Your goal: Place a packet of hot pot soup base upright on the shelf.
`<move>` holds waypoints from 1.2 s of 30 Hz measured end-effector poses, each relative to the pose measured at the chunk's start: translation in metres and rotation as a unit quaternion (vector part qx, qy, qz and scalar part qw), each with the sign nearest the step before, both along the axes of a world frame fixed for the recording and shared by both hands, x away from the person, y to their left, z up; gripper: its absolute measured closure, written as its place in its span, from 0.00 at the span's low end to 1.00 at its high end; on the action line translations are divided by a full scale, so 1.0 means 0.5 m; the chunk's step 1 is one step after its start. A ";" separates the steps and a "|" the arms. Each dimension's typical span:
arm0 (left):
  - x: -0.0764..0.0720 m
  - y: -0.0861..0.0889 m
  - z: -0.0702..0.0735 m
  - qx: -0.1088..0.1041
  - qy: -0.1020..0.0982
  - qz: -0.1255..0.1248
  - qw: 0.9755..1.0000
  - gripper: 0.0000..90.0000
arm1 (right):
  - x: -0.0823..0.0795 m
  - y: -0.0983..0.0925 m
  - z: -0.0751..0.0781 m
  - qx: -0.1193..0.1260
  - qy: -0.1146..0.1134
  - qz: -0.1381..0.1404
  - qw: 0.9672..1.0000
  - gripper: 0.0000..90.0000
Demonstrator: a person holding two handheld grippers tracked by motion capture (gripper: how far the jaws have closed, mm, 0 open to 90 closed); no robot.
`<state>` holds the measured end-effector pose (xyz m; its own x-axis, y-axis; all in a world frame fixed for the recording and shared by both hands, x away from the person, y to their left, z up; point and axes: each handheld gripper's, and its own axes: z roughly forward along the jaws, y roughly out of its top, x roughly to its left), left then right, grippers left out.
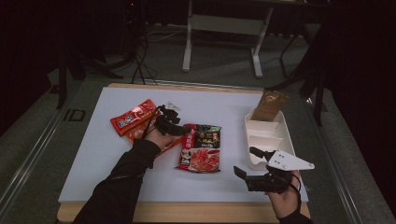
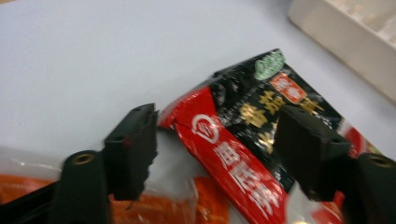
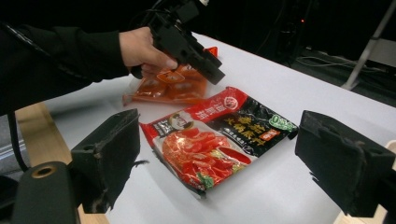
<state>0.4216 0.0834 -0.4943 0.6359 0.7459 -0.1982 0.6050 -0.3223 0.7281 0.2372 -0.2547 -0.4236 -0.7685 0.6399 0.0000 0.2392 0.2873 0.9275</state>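
Two grippers are mine: the right gripper (image 1: 246,176) hangs over the near right of the white table (image 1: 93,154), jaws spread wide and empty, with bare tabletop before it. Farther in, the red and black packet (image 1: 201,148) lies flat mid-table. My left gripper (image 1: 187,132) hovers at that packet's far left corner, jaws parted and gripping nothing. Under my left hand (image 1: 159,139) lies an orange packet (image 1: 133,117), partly covered. At the right edge stands a white tray (image 1: 287,140), a brown pouch (image 1: 270,104) propped in its far end; the pouch's print is unreadable.
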 end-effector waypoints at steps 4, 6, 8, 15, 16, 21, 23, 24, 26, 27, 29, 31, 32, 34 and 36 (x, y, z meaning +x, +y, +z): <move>0.022 -0.007 -0.015 0.012 0.003 0.019 1.000 0.40 | 0.002 0.002 -0.005 -0.002 0.002 0.003 1.000 0.16; 0.031 -0.011 -0.021 0.016 0.010 0.024 1.000 0.43 | 0.002 0.004 -0.006 -0.001 0.003 0.006 1.000 0.15; 0.040 -0.015 -0.028 0.023 0.020 0.026 0.999 0.47 | 0.002 0.005 -0.007 -0.004 0.003 0.007 1.000 0.15; 0.056 -0.018 -0.054 0.013 0.073 0.022 0.997 0.52 | 0.005 0.008 -0.014 -0.002 0.011 0.010 1.000 0.15; 0.056 -0.018 -0.054 0.013 0.073 0.022 0.997 0.52 | 0.006 0.008 -0.015 -0.003 0.011 0.009 1.000 0.15; 0.056 -0.031 -0.069 0.025 0.075 0.022 0.997 0.61 | 0.003 0.013 -0.015 -0.017 0.001 0.007 1.000 0.16; 0.055 -0.037 -0.073 0.039 0.074 0.013 0.996 0.65 | 0.003 0.015 -0.016 -0.016 0.001 0.008 1.000 0.16; 0.055 -0.040 -0.075 0.042 0.076 0.007 0.996 0.64 | 0.004 0.015 -0.017 -0.017 0.003 0.009 1.000 0.16; 0.056 -0.046 -0.076 0.043 0.078 0.003 0.996 0.64 | 0.006 0.015 -0.019 -0.020 0.005 0.009 1.000 0.16; 0.058 -0.049 -0.077 0.041 0.079 0.002 0.996 0.64 | 0.007 0.014 -0.021 -0.020 0.006 0.008 1.000 0.16; 0.062 -0.058 -0.078 0.045 0.084 -0.002 0.995 0.65 | 0.009 0.014 -0.023 -0.021 0.008 0.006 1.000 0.16; 0.066 -0.066 -0.078 0.043 0.090 -0.005 0.995 0.69 | 0.011 0.013 -0.024 -0.019 0.012 0.006 1.000 0.16; 0.065 -0.072 -0.078 0.049 0.087 -0.002 0.995 0.72 | 0.012 0.013 -0.024 -0.020 0.011 0.006 1.000 0.16; 0.066 -0.077 -0.078 0.057 0.088 0.001 0.994 0.85 | 0.012 0.013 -0.025 -0.021 0.013 0.007 1.000 0.16; 0.065 -0.083 -0.075 0.065 0.086 0.001 0.994 0.89 | 0.013 0.013 -0.026 -0.021 0.014 0.008 1.000 0.16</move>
